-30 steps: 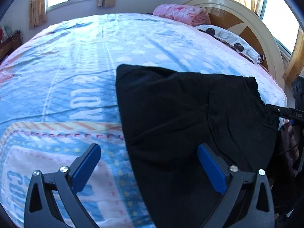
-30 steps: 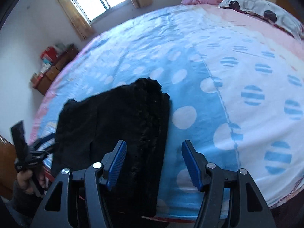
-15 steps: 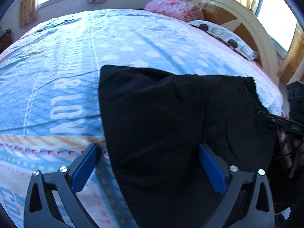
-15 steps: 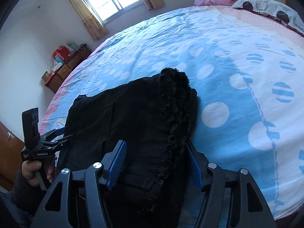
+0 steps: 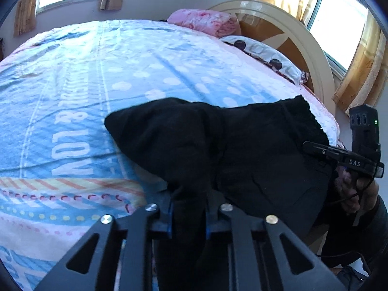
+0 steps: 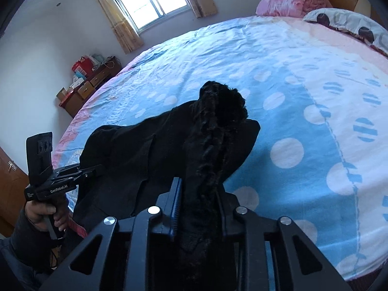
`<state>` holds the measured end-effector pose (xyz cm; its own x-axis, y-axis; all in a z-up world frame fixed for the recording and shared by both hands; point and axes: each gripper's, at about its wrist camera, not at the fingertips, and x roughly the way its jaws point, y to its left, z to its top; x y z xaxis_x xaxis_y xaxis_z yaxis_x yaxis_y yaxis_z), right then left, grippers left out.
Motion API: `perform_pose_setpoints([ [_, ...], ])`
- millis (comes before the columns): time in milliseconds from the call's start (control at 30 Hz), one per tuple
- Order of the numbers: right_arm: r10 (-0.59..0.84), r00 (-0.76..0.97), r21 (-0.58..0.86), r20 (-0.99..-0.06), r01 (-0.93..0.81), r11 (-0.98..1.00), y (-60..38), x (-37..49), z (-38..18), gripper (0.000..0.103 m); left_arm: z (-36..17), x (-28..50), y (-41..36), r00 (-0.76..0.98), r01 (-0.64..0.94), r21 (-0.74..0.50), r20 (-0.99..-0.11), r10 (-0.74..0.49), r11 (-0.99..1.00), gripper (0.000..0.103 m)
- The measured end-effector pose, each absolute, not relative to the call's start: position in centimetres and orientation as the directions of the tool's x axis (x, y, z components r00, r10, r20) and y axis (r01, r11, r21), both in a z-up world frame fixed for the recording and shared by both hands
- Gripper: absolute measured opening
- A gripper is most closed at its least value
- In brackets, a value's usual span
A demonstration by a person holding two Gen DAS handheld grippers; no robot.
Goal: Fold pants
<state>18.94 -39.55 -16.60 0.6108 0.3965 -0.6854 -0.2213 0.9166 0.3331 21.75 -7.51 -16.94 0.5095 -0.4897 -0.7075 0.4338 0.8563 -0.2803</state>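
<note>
Black pants [image 5: 254, 150] lie folded at the near edge of the bed. In the left wrist view my left gripper [image 5: 188, 218] has its jaws closing, and a bunched fold of the black cloth is pinched between the blue pads [image 5: 169, 220]. In the right wrist view my right gripper [image 6: 198, 206] is also closing, its pads pressing on the pants' [image 6: 150, 150] fuzzy end [image 6: 218, 101], which stands up in a ridge. Each view shows the other gripper held in a hand at the cloth's far side: the right gripper [image 5: 309, 145] and the left gripper [image 6: 95, 168].
The bed [image 5: 72, 92] has a blue, white and pink cover with dots and lettering. A pink quilt [image 5: 206, 23], a spotted pillow [image 5: 264, 55] and a curved headboard [image 5: 303, 38] stand at its far end. A wooden drawer unit [image 6: 89, 84] with clutter stands by the wall.
Both grippers went from open around the pants' edges to closed on them. The cloth now bunches up into ridges between each pair of pads.
</note>
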Motion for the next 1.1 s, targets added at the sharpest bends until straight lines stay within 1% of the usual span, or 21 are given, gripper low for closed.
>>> perform_pose_setpoints([
  [67,0.383,0.631,0.298,-0.675,-0.242,0.923,-38.6,18.5,-15.3,0.022,-16.2,21.2,-7.1,0.528,0.434,-0.286,-0.687,-0.499,0.854,0.016],
  [200,0.4,0.641,0.279,-0.655,-0.288,0.916,-37.2,18.7,-12.4,0.019,-14.6,20.3,-5.7,0.552,0.433,-0.3,-0.658,-0.513,0.85,0.016],
  [333,0.428,0.619,0.262,-0.658,-0.345,0.901,-35.0,20.7,-10.4,0.018,-13.2,20.3,-3.3,0.596,0.407,-0.289,-0.635,-0.492,0.866,0.016],
  [500,0.484,0.571,0.27,-0.663,-0.42,0.866,-30.5,24.8,-9.0,0.017,-12.1,21.0,1.5,0.655,0.338,-0.262,-0.624,-0.426,0.904,0.016],
  [767,0.562,0.485,0.274,-0.67,-0.543,0.794,-20.9,32.6,-7.3,0.016,-10.6,23.1,9.5,0.739,0.192,-0.212,-0.611,-0.283,0.958,0.016],
  [1100,0.628,0.396,0.254,-0.67,-0.673,0.695,-8.5,40.5,-5.9,0.015,-9.9,26.1,19.0,0.793,0.019,-0.179,-0.597,-0.124,0.984,0.016],
])
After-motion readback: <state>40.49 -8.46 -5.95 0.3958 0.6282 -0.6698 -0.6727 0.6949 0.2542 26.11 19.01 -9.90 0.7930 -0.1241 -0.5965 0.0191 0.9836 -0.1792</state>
